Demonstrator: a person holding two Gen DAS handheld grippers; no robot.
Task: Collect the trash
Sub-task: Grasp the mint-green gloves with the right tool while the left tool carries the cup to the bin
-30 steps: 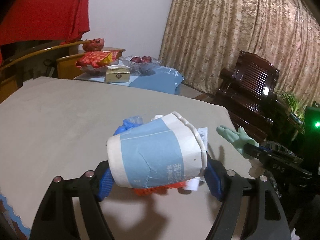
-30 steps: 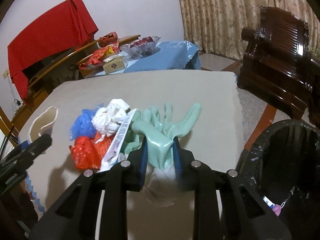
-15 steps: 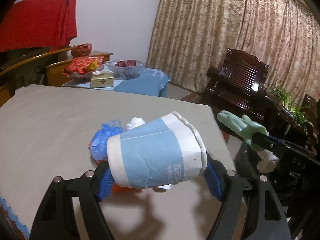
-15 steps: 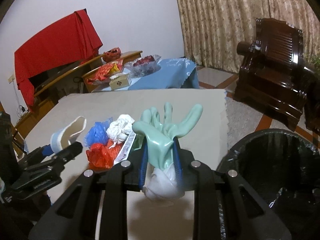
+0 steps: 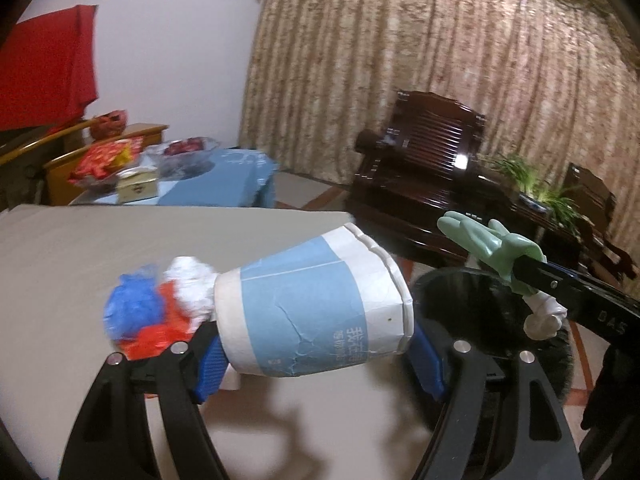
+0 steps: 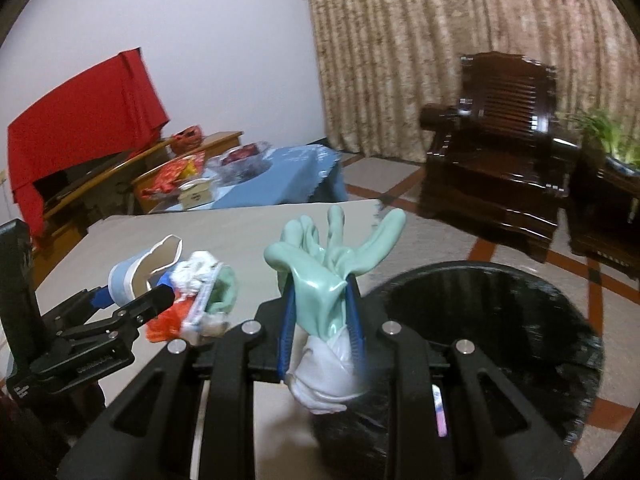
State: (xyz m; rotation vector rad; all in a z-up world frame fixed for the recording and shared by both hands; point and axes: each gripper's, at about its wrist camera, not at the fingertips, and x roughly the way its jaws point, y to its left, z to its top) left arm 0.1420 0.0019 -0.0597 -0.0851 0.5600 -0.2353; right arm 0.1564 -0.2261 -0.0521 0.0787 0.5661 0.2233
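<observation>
My left gripper (image 5: 316,356) is shut on a crushed blue and white paper cup (image 5: 312,312), held above the table's right edge; the cup also shows in the right wrist view (image 6: 140,268). My right gripper (image 6: 322,316) is shut on a green rubber glove (image 6: 332,260) with a white cuff, held over the near rim of the black-lined trash bin (image 6: 500,320). The glove also shows in the left wrist view (image 5: 492,244), above the bin (image 5: 460,300). A heap of trash (image 5: 156,316) with blue and red plastic and white paper lies on the table.
The beige table (image 5: 80,264) ends just left of the bin. A second green glove and a wrapper lie in the heap (image 6: 208,296). A dark wooden armchair (image 6: 496,140) stands beyond the bin. A blue-covered side table (image 6: 276,176) holds snacks and a bowl.
Both grippers have moved right toward the bin with their loads. The glove is now over the bin's rim, and the cup is near the table's right edge.
</observation>
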